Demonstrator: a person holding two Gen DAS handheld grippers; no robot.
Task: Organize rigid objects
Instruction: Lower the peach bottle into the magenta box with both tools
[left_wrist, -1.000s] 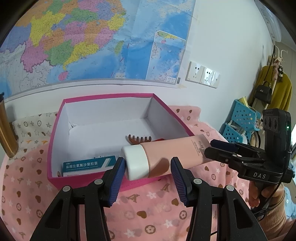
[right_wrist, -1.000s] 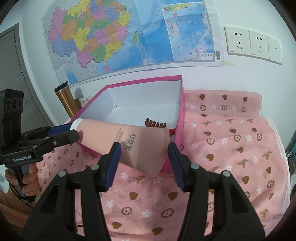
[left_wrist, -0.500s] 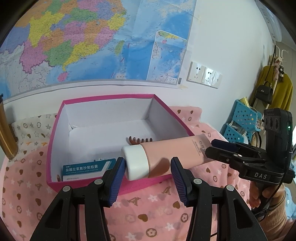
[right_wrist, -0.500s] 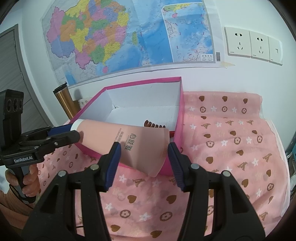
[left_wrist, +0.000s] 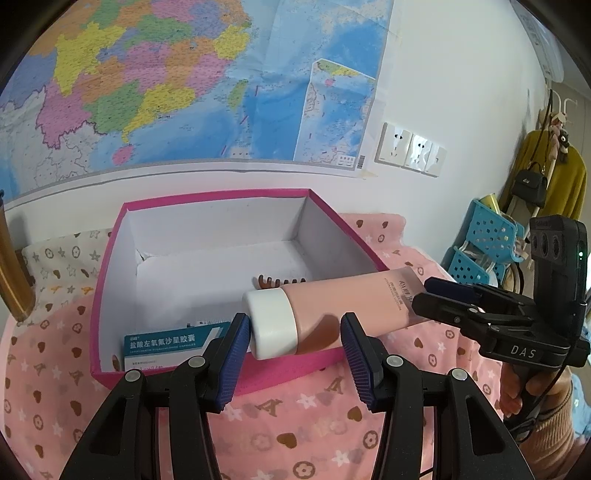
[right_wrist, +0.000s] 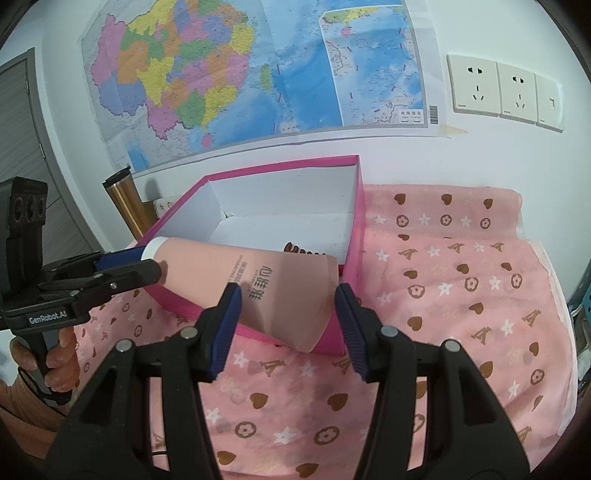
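Note:
A pink tube with a white cap (left_wrist: 332, 310) hangs level over the front rim of the pink box (left_wrist: 110, 258). My left gripper (left_wrist: 291, 347) is shut on its cap end, one pad against the cap and the other on the body. From the right, my right gripper (left_wrist: 424, 299) is shut on the flat tail. In the right wrist view the tube (right_wrist: 266, 288) fills the gap of my right gripper (right_wrist: 288, 306), while my left gripper (right_wrist: 147, 264) clamps the cap. Inside the box lie a brown hair clip (left_wrist: 275, 282) and a blue-and-white medicine carton (left_wrist: 173, 341).
The box (right_wrist: 354, 206) sits on a pink patterned cloth (right_wrist: 461, 295) against a wall with a map and sockets (right_wrist: 506, 92). A bronze flask (right_wrist: 123, 199) stands left of the box. Blue baskets (left_wrist: 487, 240) stand at the right. A hand (right_wrist: 59, 354) holds the left gripper's handle.

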